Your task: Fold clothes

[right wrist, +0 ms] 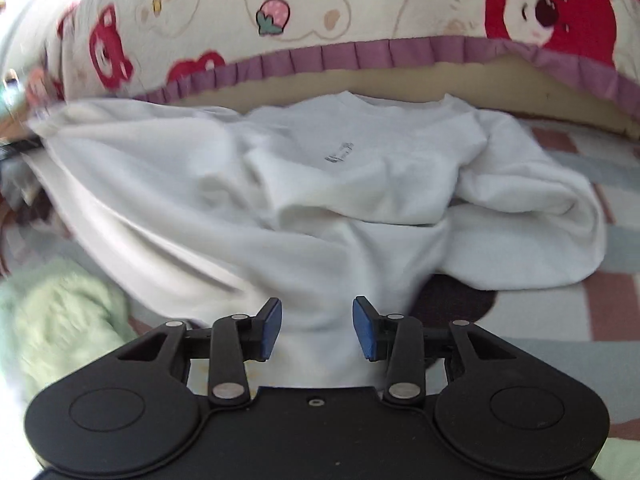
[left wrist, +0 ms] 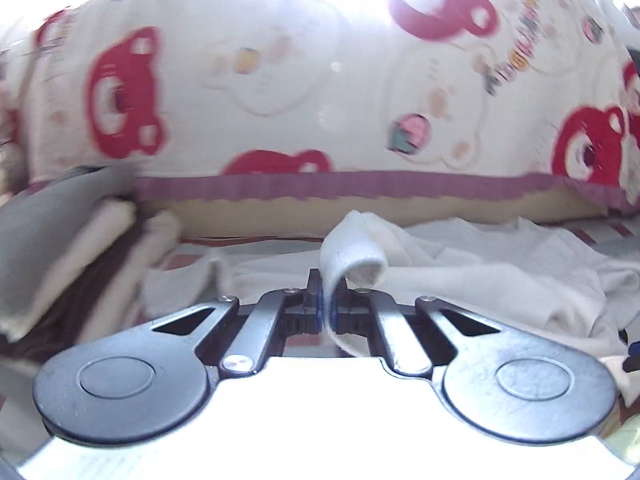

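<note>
Containers: none visible | Garment: your white sweatshirt (right wrist: 352, 168) lies crumpled on the checked bed sheet (right wrist: 560, 320), below a bear-print quilt (right wrist: 360, 4) | Left claw (left wrist: 329, 312): clamped tight on a fold of its white fabric | Right claw (right wrist: 317, 328): jaws apart, sweatshirt hem between them, pads not pressing | Green cloth (right wrist: 60, 312) lies beside it.
</note>
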